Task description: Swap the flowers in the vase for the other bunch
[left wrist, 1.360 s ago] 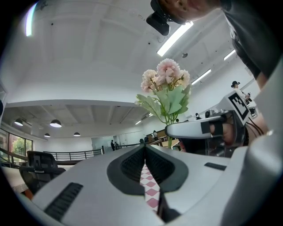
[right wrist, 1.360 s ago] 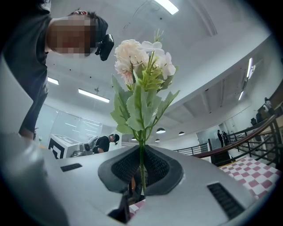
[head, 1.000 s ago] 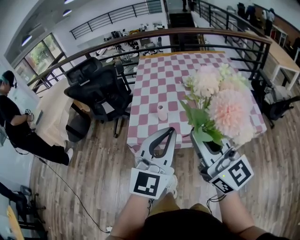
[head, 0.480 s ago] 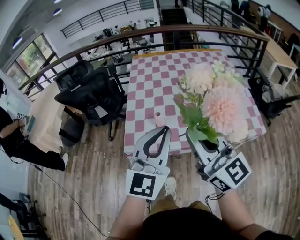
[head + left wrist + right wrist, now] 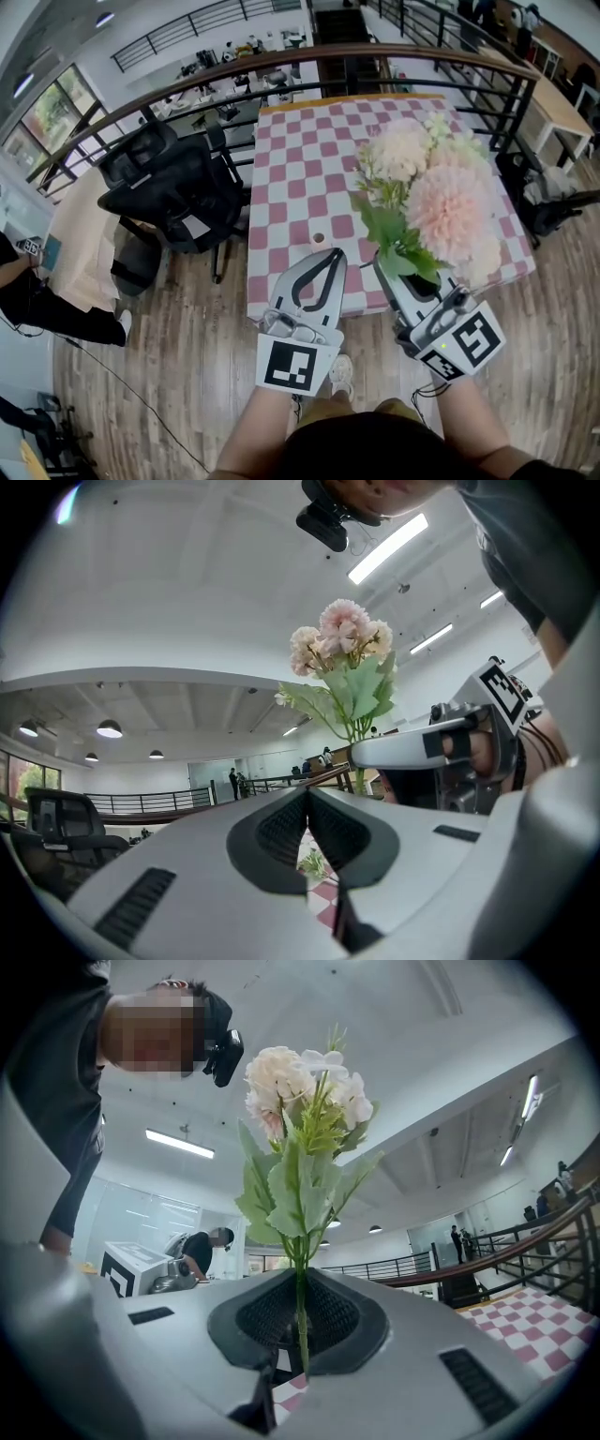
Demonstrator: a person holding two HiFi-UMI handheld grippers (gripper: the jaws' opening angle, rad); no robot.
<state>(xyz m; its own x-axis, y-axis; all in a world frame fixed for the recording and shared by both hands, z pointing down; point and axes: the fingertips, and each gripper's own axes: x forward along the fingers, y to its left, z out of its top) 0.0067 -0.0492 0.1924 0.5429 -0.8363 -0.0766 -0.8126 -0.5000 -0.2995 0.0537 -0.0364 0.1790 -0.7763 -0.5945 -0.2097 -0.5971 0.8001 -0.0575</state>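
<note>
- Handling: the bunch of flowers (image 5: 441,202) looks artificial, light and top-heavy; the blooms are soft, so it is judged best held low on the thin green stem (image 5: 300,1321), clear of the leaves
- Right gripper (image 5: 396,270): jaws closed onto that stem, pads pinching it; the bunch stands upright above the jaws, in the air near the front edge of the tabletop (image 5: 309,159)
- Left gripper (image 5: 330,257): jaws pressed together, nothing between them, just beside the right one
- Vase (image 5: 319,240): small, upright on the tabletop just beyond the left gripper, apparently empty
</note>
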